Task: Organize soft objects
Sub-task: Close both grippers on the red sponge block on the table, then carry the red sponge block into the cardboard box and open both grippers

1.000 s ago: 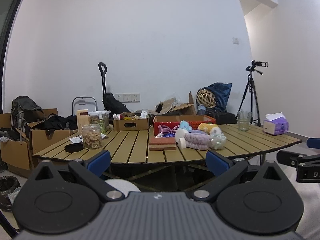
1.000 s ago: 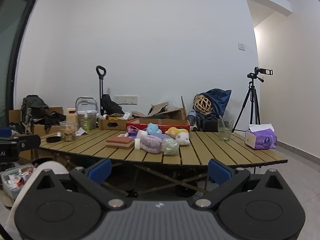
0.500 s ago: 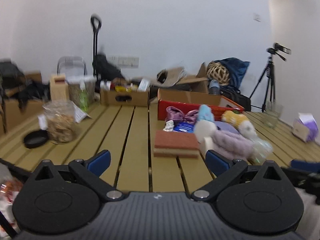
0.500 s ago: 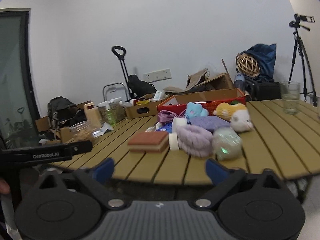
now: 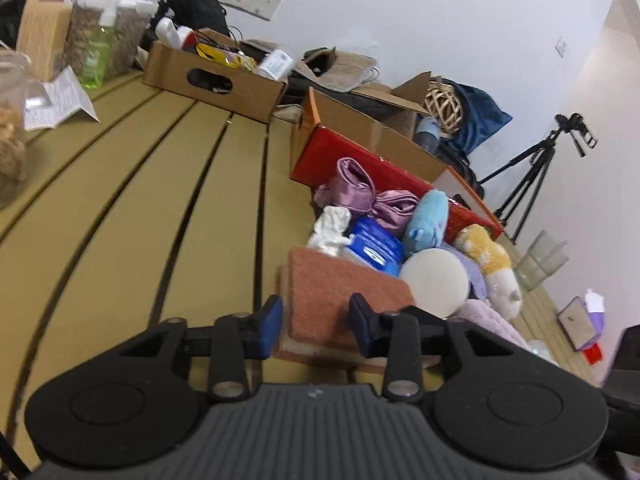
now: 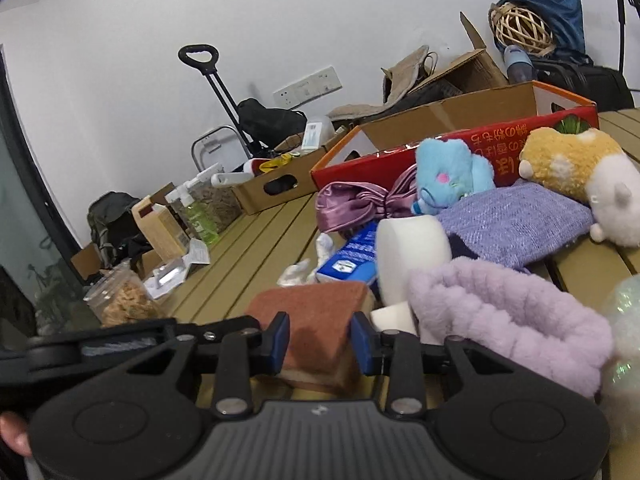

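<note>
A: Left wrist view: L gripper [image 5: 314, 326] jaws just been closing, sponge [image 5: 336, 280] between the pads, near side of table [image 5: 140, 200]. Squeezing it? Can't tell.
B: R gripper [image 6: 318, 338] same, closing round that sponge, grip unclear.
A: Progress?
B: Barely begun imo. Blue plush [image 6: 452, 172], headband [image 6: 500, 312] etc. heaped right of it, red box [image 6: 440, 156] behind. Both tools pitched down, rolled.

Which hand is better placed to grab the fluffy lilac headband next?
Right. Both grippers' jaws have just been closing with the sponge between them, but the headband lies right beside the right gripper; from the left gripper it sits beyond the white round pad.
</note>
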The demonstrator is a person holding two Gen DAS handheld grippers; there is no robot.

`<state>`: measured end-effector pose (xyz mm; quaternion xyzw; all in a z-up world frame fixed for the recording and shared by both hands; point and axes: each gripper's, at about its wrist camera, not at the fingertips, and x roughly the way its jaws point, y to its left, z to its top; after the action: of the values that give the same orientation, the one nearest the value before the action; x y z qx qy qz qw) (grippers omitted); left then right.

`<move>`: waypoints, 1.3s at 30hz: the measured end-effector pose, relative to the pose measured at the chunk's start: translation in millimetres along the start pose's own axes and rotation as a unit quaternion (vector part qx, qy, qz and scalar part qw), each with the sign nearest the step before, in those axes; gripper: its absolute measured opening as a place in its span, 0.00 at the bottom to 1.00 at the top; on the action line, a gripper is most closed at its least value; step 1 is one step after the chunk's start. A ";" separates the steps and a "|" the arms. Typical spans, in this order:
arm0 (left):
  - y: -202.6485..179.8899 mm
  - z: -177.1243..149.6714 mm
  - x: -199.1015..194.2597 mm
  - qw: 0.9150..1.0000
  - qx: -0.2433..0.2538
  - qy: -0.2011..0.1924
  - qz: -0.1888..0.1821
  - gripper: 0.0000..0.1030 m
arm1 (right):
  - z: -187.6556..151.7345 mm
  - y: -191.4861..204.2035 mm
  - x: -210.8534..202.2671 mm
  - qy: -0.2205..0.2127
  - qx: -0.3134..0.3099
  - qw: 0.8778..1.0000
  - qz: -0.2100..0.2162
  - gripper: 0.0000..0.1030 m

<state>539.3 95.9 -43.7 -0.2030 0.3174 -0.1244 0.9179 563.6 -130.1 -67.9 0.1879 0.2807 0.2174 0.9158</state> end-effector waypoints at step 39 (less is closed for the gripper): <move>-68.7 244.5 287.5 0.993 0.077 0.056 0.073 0.36 | 271.0 -157.2 259.3 0.103 0.073 0.991 -0.042 0.26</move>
<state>908.0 4.1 9.4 -0.1011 0.3722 -0.0920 0.9180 965.0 -190.9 -44.2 0.2193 0.3965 0.1763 0.8739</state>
